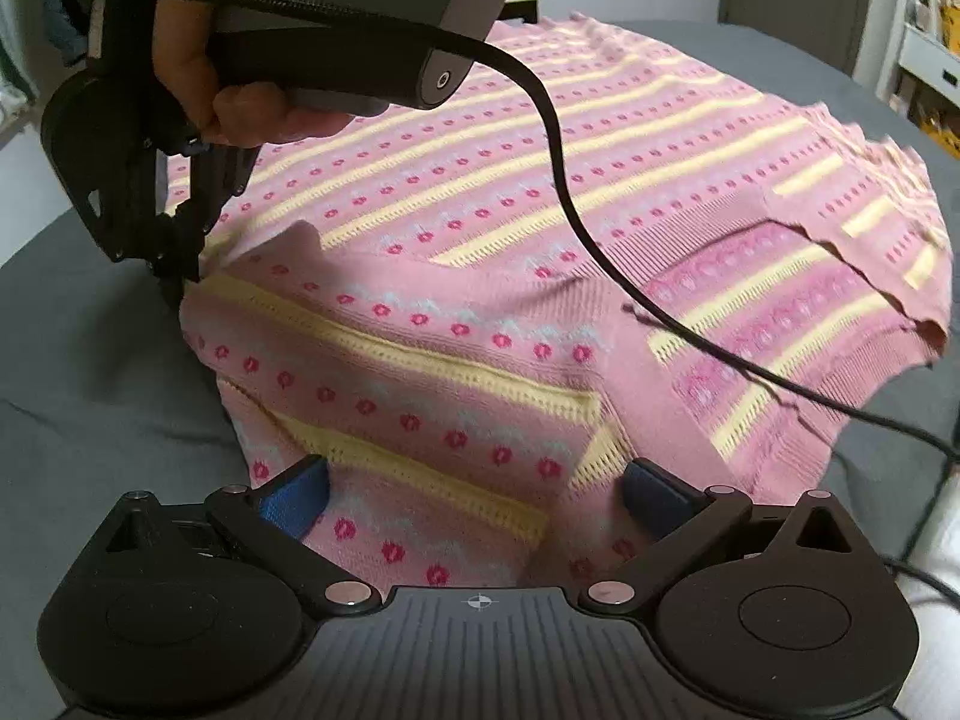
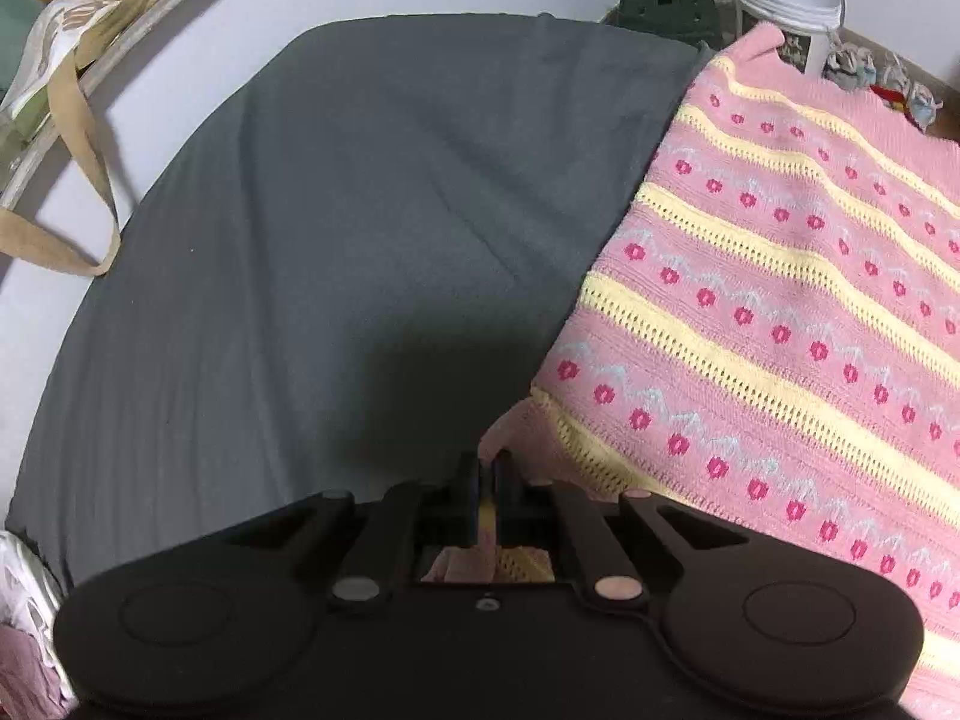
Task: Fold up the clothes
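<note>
Spreading across a grey sheet, a pink sweater with yellow stripes and red dots was seen lying mostly flat. Nearest the left wrist camera, the left gripper was held wide apart, its blue-padded fingers straddling a raised fold of the knit without pinching it. Farther off, the right gripper was clamped narrowly on the sweater's edge, where the fabric was lifted into a small peak. A hand was wrapped around its handle, and a black cable was draped over the garment.
</note>
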